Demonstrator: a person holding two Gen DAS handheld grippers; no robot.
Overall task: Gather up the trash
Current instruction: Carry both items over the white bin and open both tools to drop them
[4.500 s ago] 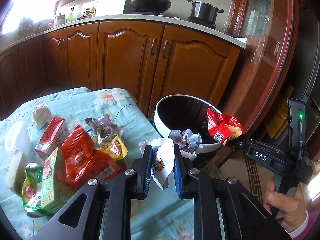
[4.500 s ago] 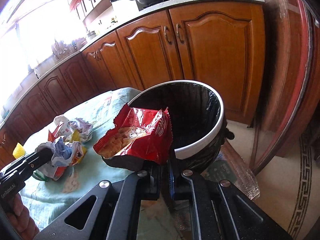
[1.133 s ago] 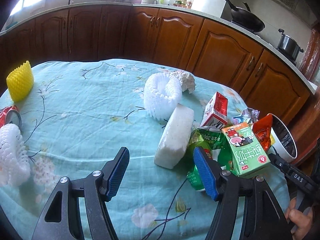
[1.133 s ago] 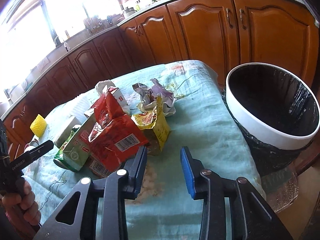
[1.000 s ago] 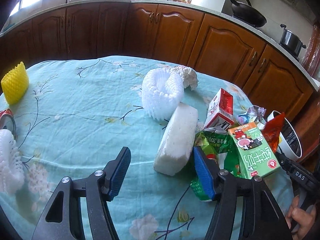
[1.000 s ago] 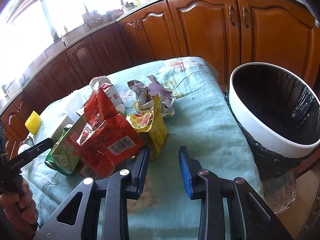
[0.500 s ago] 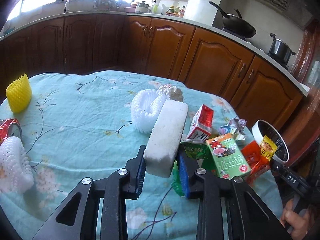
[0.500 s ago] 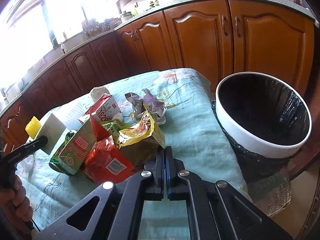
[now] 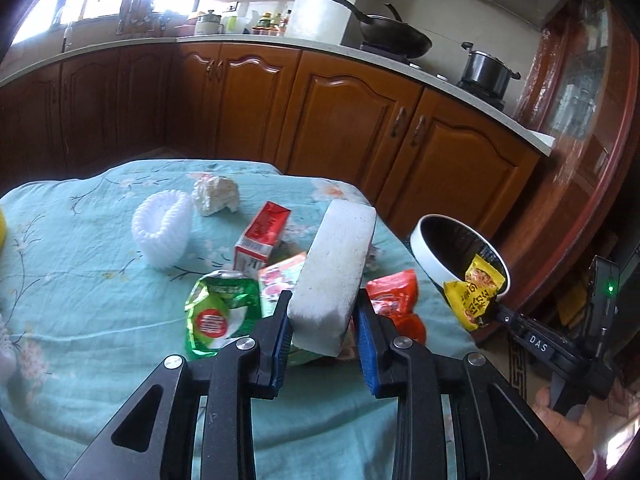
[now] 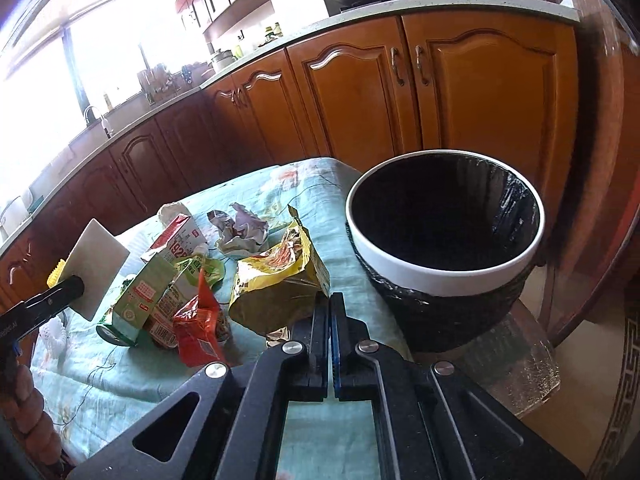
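Lifted off the cloth since half a second ago, the white rectangular foam block [image 9: 334, 280] now hangs in the air, pinched at its near end between the blue pads of the left gripper [image 9: 323, 334], with its far end raised toward the cabinets. In the right wrist view the same block shows as a white slab [image 10: 96, 268] at the tip of that gripper, held above the left edge of the table.

Likewise the right gripper [image 10: 331, 312] has carried the crumpled yellow snack bag [image 10: 280, 280] up from the pile; its fingers are pressed together on the bag's lower edge. Seen from the left wrist, the bag [image 9: 474, 292] hangs just in front of the near rim of the white round bin with a black liner [image 9: 430, 258], which stands beside the table's right edge [image 10: 444, 276].

On the light green flowered tablecloth [image 9: 100, 320] the remaining trash lies close together: a red crinkled wrapper [image 9: 394, 300], a green foil pouch [image 9: 218, 310], a green drink carton [image 10: 146, 296], and a red and white milk carton [image 9: 262, 236]. Farther back sit a white foam fruit net [image 9: 162, 228] and a ball of white paper [image 9: 216, 194]. A crumpled silver and purple wrapper [image 10: 240, 232] lies near the bin side.
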